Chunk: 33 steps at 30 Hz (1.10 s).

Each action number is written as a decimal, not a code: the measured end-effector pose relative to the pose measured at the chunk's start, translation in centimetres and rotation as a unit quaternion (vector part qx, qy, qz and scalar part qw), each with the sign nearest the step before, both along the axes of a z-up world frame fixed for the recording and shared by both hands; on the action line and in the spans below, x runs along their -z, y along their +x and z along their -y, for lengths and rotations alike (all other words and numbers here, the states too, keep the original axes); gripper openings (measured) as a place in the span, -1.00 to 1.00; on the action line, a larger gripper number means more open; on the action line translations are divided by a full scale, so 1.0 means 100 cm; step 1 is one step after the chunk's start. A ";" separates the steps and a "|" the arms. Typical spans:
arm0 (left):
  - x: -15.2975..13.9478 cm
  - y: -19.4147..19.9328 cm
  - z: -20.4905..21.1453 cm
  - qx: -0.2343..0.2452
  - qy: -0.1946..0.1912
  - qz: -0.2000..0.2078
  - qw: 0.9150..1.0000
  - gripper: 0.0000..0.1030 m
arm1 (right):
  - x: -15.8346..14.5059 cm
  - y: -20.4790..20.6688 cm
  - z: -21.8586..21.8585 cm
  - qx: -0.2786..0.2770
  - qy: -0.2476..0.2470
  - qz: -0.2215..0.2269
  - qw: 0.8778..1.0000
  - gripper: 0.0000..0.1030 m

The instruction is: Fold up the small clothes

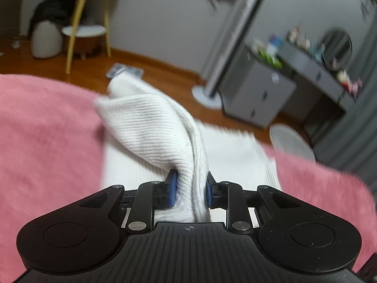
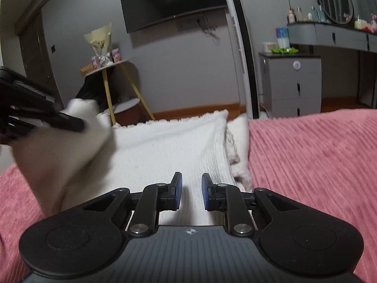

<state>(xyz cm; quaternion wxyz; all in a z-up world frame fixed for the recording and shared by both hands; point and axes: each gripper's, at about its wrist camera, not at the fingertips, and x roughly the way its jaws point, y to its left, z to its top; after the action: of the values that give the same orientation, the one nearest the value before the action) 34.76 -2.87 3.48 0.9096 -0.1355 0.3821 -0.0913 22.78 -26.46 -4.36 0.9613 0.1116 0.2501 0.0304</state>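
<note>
White ribbed knit is bunched between the blue pads (image 1: 173,188) of the left gripper (image 1: 189,189), which is clamped on a raised edge of the small white garment (image 1: 150,127); the cloth twists up and forward from the grip into a soft peak, while the rest of it lies flat just beyond and below the fingers on the pink bedspread (image 1: 47,129). The right gripper (image 2: 190,192) hovers low over the flat part of the same garment (image 2: 169,146), its jaws parted with nothing between them. From its view the left gripper (image 2: 42,115) appears up and to the left, with the lifted flap hanging under it. The step looks like carrying that flap across to make a fold. To do it well, I would keep the pinch firm and travel in a low arc so the limp knit does not twist further. The free gripper could press the flat layer down along the intended crease so that it stays put on the plush cover. The fabric is stretchy and fine-ribbed, with a nubby, scalloped trim along the far edge (image 2: 188,118) and on the side right of the right gripper; the bedspread has soft corded ridges that should grip the cloth a little.
</note>
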 end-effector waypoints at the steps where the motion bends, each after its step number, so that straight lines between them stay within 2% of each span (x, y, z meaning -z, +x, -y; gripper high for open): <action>1: 0.010 0.000 0.011 0.008 0.007 -0.004 1.000 -0.36 | 0.001 0.000 0.000 -0.001 0.000 0.000 1.000 -0.68; 3: 0.028 -0.002 0.026 0.024 0.020 -0.003 1.000 -0.23 | 0.002 0.000 0.003 -0.002 0.003 0.000 1.000 -0.70; 5: 0.031 -0.008 0.033 0.040 0.032 0.018 0.999 0.13 | 0.004 0.000 0.006 -0.001 0.011 -0.003 1.000 -0.73; 7: 0.026 -0.014 0.034 0.055 0.027 0.025 0.998 0.24 | 0.005 0.004 0.010 0.002 0.022 -0.010 1.000 -0.78; 12: 0.016 -0.054 0.003 0.024 -0.017 0.034 0.999 0.28 | 0.004 0.005 0.014 0.005 0.034 -0.009 0.999 -0.82; 16: 0.022 -0.086 -0.025 -0.031 -0.010 0.031 0.999 0.39 | -0.002 0.004 0.019 0.004 0.052 -0.003 0.999 -0.82; 20: 0.036 -0.086 -0.033 -0.047 0.009 0.000 0.999 0.37 | -0.008 0.004 0.018 -0.010 0.091 -0.014 0.996 -0.82; 23: 0.035 -0.095 -0.046 -0.029 -0.046 0.014 0.998 0.41 | -0.014 0.002 0.016 -0.018 0.106 -0.023 0.994 -0.81; 27: 0.052 -0.093 -0.050 -0.034 -0.011 0.013 0.999 0.41 | -0.016 0.014 0.015 -0.039 0.166 -0.056 0.984 -0.78; 29: 0.064 -0.092 -0.054 -0.037 -0.018 -0.005 0.999 0.37 | -0.015 0.027 0.011 -0.052 0.195 -0.070 0.977 -0.71; 30: 0.070 -0.090 -0.056 -0.037 -0.021 -0.012 0.999 0.36 | -0.015 0.035 0.008 -0.058 0.201 -0.077 0.975 -0.59; 33: 0.069 -0.089 -0.058 -0.038 -0.021 -0.003 0.999 0.35 | -0.014 0.064 0.000 -0.070 0.222 -0.106 0.967 -0.41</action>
<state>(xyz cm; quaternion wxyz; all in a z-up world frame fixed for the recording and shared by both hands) 25.86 2.98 -3.42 0.9082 -0.1692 0.3775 -0.0641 29.20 -26.42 -2.97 0.8761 0.3069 0.3444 0.1404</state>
